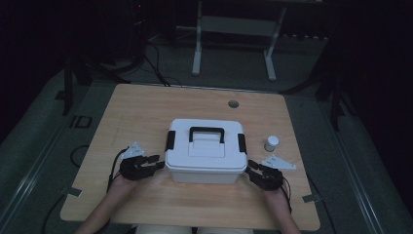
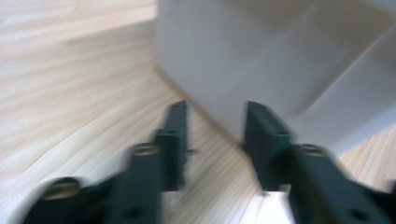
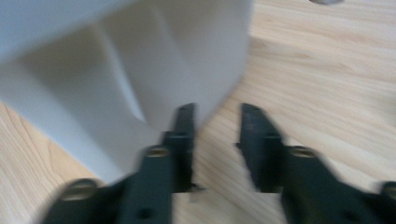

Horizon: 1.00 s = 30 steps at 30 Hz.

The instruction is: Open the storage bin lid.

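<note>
Sitting near the middle of the table (image 1: pixel 146 105), toward its near edge, the white storage box (image 1: pixel 205 151) lies long axis parallel to that edge, black handle (image 1: pixel 206 132) on top. Left gripper (image 1: pixel 157 162) and right gripper (image 1: pixel 251 169) flank its near corners, jaws apart, empty. Gripper views are blurred; no lettering is readable. A small jar (image 1: pixel 271 143) stands near the right edge.

table (image 1: pixel 146 105): light wood | on it: white lidded box (image 1: pixel 205 168); small jar (image 1: pixel 271 143) near box's right

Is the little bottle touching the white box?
Apart. The high view shows bare table between the little bottle and the white box.
</note>
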{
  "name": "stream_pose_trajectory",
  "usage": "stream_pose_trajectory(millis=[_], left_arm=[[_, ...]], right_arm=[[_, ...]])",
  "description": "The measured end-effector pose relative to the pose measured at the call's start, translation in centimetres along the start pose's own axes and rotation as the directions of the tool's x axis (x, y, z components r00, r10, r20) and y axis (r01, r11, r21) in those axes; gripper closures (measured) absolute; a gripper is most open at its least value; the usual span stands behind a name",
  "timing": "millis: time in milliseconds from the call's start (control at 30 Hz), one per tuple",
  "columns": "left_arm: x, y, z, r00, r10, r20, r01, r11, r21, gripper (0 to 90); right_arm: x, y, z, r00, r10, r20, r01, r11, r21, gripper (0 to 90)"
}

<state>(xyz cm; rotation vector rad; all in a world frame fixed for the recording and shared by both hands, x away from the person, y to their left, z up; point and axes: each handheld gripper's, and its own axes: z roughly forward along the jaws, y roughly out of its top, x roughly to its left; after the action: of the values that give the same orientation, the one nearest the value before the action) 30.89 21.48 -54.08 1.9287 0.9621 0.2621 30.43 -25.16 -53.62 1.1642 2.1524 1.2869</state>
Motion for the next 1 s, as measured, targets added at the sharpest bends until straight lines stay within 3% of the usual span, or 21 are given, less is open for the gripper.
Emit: stream_pose_trajectory(millis=[67, 233, 500, 600, 833, 900, 1000], left_arm=[[0.5, -0.4, -0.7, 1.0, 0.005, 0.0, -0.005, 0.9998, 0.02, 42.8], [1.2, -0.3, -2.5, 1.0, 0.004, -0.008, -0.004, 1.0, 0.007, 35.0], [1.5, 1.5, -4.3, 0.9993, 0.015, 0.035, -0.015, 0.9998, -0.016, 28.6], [1.1, 3.3, -5.1, 0.9982, 0.045, 0.041, -0.043, 0.9986, -0.03, 28.6], [0.2, 6.9, -5.7, 0.991, 0.094, 0.095, -0.089, 0.9944, -0.058, 28.7], [0.0, 7.3, -5.6, 0.9903, 0.103, 0.093, -0.097, 0.9935, -0.06, 28.7], [-0.7, 9.3, -5.3, 0.9844, 0.139, 0.108, -0.133, 0.9891, -0.063, 28.7]], right_arm=[[-0.8, -0.5, -0.7, 0.9999, 0.011, 0.001, -0.011, 1.0, 0.01, 44.4], [-2.1, -1.6, -2.4, 0.9981, 0.058, -0.023, -0.058, 0.998, 0.002, 23.1], [-2.7, -2.7, -4.0, 0.9928, 0.1, -0.066, -0.101, 0.995, -0.007, 18.7], [-2.9, -3.1, -4.5, 0.9974, 0.065, -0.031, -0.065, 0.998, -0.011, 14.0], [-3.5, -3.7, -5.0, 0.9956, 0.092, -0.016, -0.093, 0.995, -0.044, 14.6], [-3.5, -3.6, -5.0, 0.9958, 0.09, -0.013, -0.091, 0.995, -0.049, 14.6], [-3.6, -3.8, -5.0, 0.9957, 0.092, -0.008, -0.092, 0.995, -0.039, 14.6]])
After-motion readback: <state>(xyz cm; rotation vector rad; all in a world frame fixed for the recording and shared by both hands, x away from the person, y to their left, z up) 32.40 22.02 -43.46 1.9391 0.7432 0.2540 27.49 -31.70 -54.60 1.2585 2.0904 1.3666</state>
